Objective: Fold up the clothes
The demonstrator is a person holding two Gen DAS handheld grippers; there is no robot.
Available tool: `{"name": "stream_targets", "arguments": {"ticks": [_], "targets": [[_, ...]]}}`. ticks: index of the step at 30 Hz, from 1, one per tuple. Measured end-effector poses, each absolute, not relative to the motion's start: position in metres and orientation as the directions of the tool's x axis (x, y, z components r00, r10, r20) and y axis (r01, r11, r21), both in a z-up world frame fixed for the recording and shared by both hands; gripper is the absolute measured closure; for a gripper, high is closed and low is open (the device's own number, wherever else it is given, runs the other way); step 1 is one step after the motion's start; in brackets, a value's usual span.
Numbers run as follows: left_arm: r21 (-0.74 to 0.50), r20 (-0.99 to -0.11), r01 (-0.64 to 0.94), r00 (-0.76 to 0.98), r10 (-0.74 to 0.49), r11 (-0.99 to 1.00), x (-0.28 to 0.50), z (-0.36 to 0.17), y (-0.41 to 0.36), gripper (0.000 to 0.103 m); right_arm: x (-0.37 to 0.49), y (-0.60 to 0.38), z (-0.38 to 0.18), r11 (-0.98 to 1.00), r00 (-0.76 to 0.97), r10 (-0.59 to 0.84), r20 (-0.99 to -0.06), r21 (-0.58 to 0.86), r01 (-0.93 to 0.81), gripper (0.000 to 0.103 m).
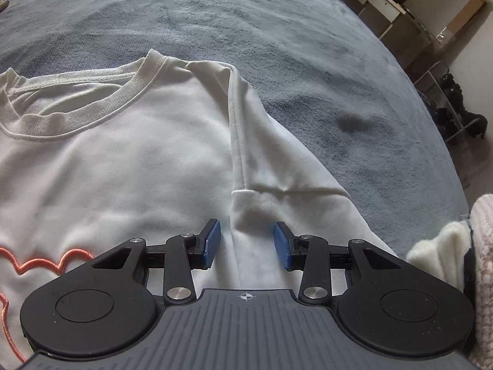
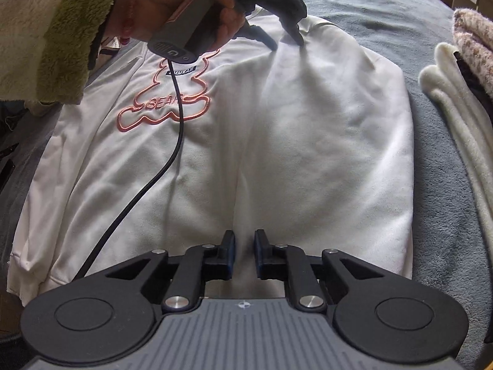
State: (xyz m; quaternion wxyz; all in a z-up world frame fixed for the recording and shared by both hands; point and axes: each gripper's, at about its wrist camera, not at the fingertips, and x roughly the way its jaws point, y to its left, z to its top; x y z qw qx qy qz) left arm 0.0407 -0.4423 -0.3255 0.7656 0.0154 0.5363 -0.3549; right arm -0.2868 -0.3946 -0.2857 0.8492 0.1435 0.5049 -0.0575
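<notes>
Nearest us, our right gripper (image 2: 244, 254) points down at the lower part of the white sweatshirt (image 2: 277, 141). Its jaws are drawn close, a narrow slot left between them, and a ridge of white cloth rises into that slot; we cannot tell whether the pads actually pinch it.

The sweatshirt lies front up on the grey blanket (image 2: 437, 215), its right sleeve folded in over the body near the blanket's right edge. A pink bear outline (image 2: 166, 104) sits on the chest.

Further up, our left gripper (image 1: 247, 245) stands with its jaws apart, the blue pads (image 1: 212, 240) on either side of the folded sleeve's seam and clear of it. Seen from the right wrist, its fingertips (image 2: 297, 35) touch the cloth near the shoulder.

Beyond lies the ribbed collar (image 1: 92, 114). A pile of folded clothes (image 2: 456, 98) rests by the blanket's right edge.
</notes>
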Motion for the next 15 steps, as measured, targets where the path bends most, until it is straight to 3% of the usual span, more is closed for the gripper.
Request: {"name": "stream_targets", "arguments": {"ticks": [1,2,5,11,15], "targets": [[-0.357,-0.830,0.562,0.176,-0.530,0.746,0.041,-0.326,-0.443,0.076,-0.287,-0.395,-0.286,0.952,0.485,0.049,-0.873,0.188,0.242,0.091],[-0.357,-0.828,0.567,0.176,-0.532,0.742,0.041,-0.327,-0.445,0.090,-0.287,-0.396,-0.285,0.952,0.487,0.051,-0.872,0.190,0.241,0.092],[-0.361,-0.822,0.584,0.169,-0.544,0.727,0.040,-0.328,-0.446,0.103,-0.288,-0.400,-0.285,0.948,0.492,0.058,-0.869,0.202,0.245,0.092],[-0.365,-0.786,0.590,0.219,-0.578,0.720,0.034,-0.304,-0.424,0.103,-0.292,-0.404,-0.278,0.941,0.511,0.076,-0.856,0.231,0.247,0.093],[-0.322,-0.801,0.558,0.270,-0.534,0.765,0.035,-0.305,-0.406,0.103,-0.294,-0.408,-0.279,0.931,0.514,0.090,-0.853,0.255,0.260,0.093]]}}
